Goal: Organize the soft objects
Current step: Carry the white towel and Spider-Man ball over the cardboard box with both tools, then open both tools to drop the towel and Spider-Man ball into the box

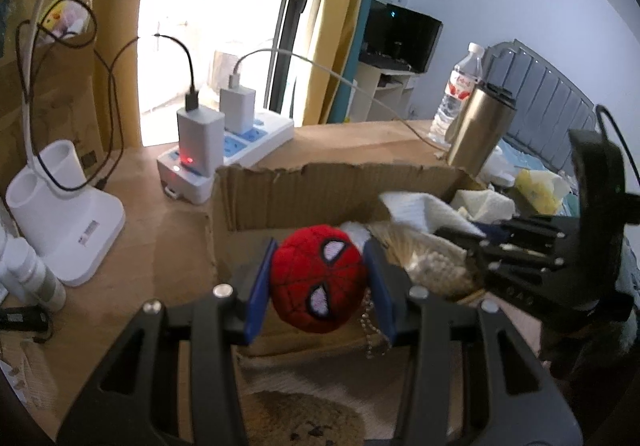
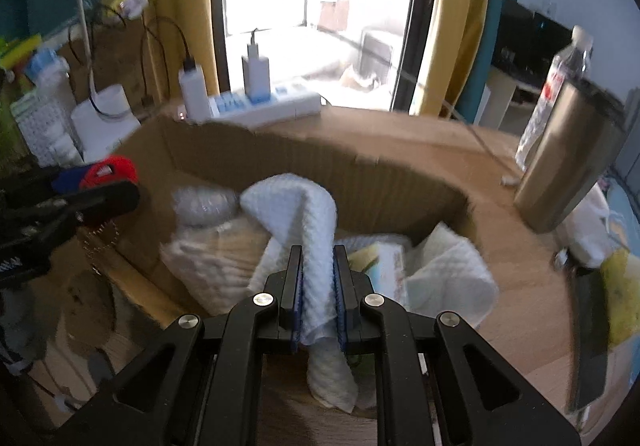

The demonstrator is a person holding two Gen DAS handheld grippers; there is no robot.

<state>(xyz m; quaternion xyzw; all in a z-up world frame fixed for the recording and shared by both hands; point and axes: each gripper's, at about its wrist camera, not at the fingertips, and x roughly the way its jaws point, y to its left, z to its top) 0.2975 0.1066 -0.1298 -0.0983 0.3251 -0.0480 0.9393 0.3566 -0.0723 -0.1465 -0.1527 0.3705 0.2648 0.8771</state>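
Observation:
My left gripper (image 1: 320, 270) is shut on a red spider-mask plush ball (image 1: 320, 278) with a bead chain hanging below it, held over the near left corner of an open cardboard box (image 1: 296, 190). In the right wrist view my right gripper (image 2: 318, 258) is shut on a white waffle-weave cloth (image 2: 304, 206), which arches up from the pads and droops into the box (image 2: 360, 162). Other white cloths (image 2: 444, 274) and a beige folded towel (image 2: 236, 242) lie inside. The left gripper with the red plush (image 2: 108, 170) shows at the left edge; the right gripper (image 1: 472, 246) reaches in from the right.
A white power strip (image 1: 240, 146) with chargers and cables stands behind the box. A gold metal tumbler (image 1: 480, 130) and a water bottle (image 1: 460, 90) stand at the back right. A white lamp base (image 1: 64, 206) sits at left on the wooden table (image 1: 160, 246).

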